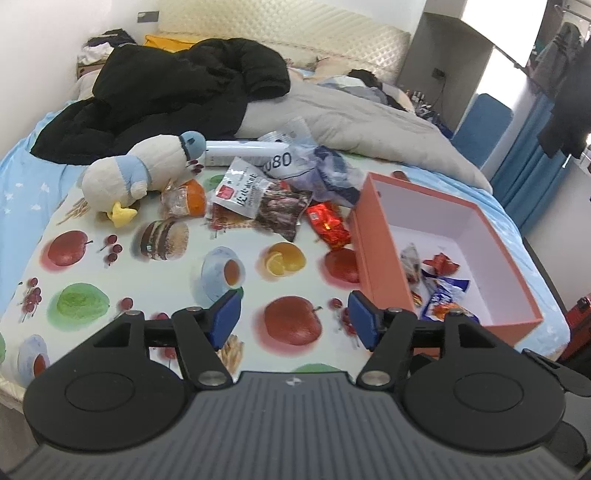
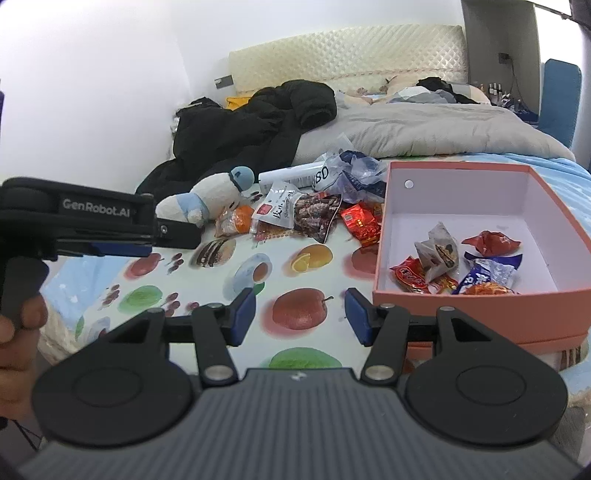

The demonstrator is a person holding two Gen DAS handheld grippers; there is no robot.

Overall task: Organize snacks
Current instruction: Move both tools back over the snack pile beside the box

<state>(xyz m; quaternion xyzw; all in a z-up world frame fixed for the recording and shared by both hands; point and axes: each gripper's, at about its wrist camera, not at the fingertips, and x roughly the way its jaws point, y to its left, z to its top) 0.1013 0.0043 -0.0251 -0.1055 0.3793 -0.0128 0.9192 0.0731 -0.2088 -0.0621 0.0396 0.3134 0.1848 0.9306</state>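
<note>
1. Left wrist view: bed (image 1: 44, 155) fills most of frame, blue sheet w/ white stars, quilted cream headboard (image 1: 288, 33) at back, white wall. Right edge of room cut off by fisheye; clothes hang there, too blurred to sort.
2. Fruit-print cloth (image 1: 184, 266) covers near part of bed: apples, oranges, burger, cherries printed on it.
3. Black puffer jacket (image 1: 173, 92) heaped far left, grey duvet (image 1: 354, 122) far right.
4. Pink box (image 2: 480, 317), open top, white inside, sits on cloth at right. Holds approx 5 wrapped snacks (image 2: 458, 266): red, blue-white, grey. Writing on them not legible.
5. Plush duck (image 1: 144, 173), white/blue, lies left of loose pile.
6. Snack pile (image 1: 273, 192) on cloth between duck and box: clear bag w/ red label and Chinese text, not readable; red packet (image 1: 328, 225) just beside box wall; orange pack; crumpled blue-white bag; white tube (image 1: 240, 151) behind w/ "080" showing, rest hidden.
7. Left gripper (image 1: 293, 321): released, blue pads apart, nothing between, over cloth near box corner. Its body in right wrist view reads "GenRobot.AI".
8. Right gripper (image 2: 299, 317): released, pads apart, empty, just left of box front.
</note>
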